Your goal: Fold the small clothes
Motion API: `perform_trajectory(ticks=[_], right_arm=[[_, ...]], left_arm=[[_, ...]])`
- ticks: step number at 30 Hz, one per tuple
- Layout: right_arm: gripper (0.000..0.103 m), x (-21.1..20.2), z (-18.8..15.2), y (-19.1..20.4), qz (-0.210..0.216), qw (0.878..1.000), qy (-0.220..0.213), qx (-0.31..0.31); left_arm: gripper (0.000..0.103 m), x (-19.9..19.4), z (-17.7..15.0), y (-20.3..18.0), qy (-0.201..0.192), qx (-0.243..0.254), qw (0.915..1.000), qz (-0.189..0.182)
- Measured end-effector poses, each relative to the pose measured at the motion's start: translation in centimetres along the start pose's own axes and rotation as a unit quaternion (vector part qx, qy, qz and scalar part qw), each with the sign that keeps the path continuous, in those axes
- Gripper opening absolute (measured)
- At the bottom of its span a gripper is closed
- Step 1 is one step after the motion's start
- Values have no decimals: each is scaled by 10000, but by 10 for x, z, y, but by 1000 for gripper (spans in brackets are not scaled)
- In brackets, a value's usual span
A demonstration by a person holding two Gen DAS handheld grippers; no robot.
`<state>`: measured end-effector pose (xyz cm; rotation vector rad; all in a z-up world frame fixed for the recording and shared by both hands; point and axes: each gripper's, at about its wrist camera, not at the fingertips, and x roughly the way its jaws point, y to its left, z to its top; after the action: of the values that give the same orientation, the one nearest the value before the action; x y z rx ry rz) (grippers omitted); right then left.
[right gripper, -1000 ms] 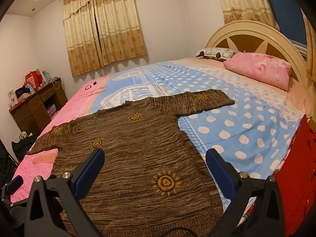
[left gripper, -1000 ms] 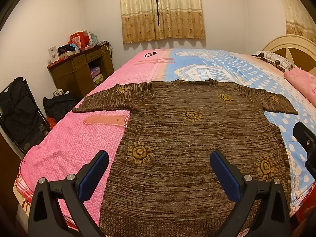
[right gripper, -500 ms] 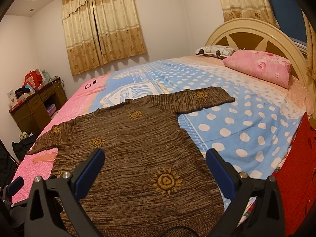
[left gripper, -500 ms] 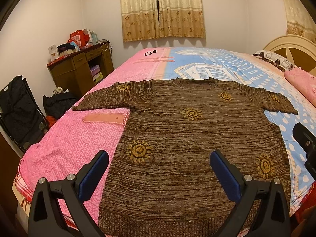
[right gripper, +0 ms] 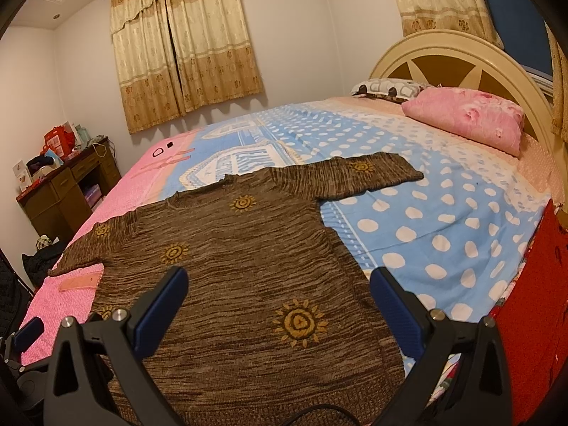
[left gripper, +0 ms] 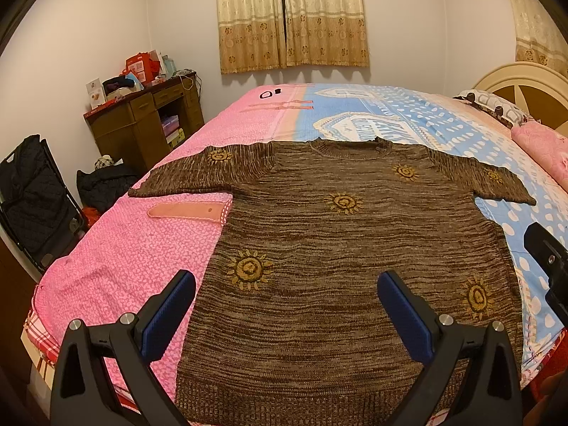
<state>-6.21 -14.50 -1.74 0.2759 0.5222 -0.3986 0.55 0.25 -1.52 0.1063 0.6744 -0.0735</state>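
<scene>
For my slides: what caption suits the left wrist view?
Open left gripper poised over brown knitted sun-patterned sweater spread flat on bed.

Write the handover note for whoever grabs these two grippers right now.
Left gripper: jaws wide open, empty, above the sweater's hem.
Right gripper: jaws wide open, empty, over the sweater's lower right part.
Brown sweater: spread flat on the bed, both sleeves out to the sides, hem nearest you.
Done: laid out and smoothed.
Left: every fold; probably start by bringing a sleeve in over the body.
</scene>
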Motion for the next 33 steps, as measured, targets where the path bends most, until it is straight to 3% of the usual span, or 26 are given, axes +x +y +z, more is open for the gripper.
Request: perform_trajectory(ticks=[19, 26, 30, 33], right_arm=[[103, 32, 8, -25, -207, 9993, 220, 205], [103, 69, 62, -111, -449, 9945, 403, 856], [103, 95, 103, -176, -844, 9872, 218, 1332], [89, 134, 131, -215, -1126, 9836, 262, 1381]], left_arm=[[102, 36, 5, -5, 243, 205, 9992, -260], [102, 63, 52, 0, 256, 117, 9980, -558], [102, 81, 76, 0, 256, -102, 9974, -671], [102, 97, 83, -2, 385, -226, 9960, -776]])
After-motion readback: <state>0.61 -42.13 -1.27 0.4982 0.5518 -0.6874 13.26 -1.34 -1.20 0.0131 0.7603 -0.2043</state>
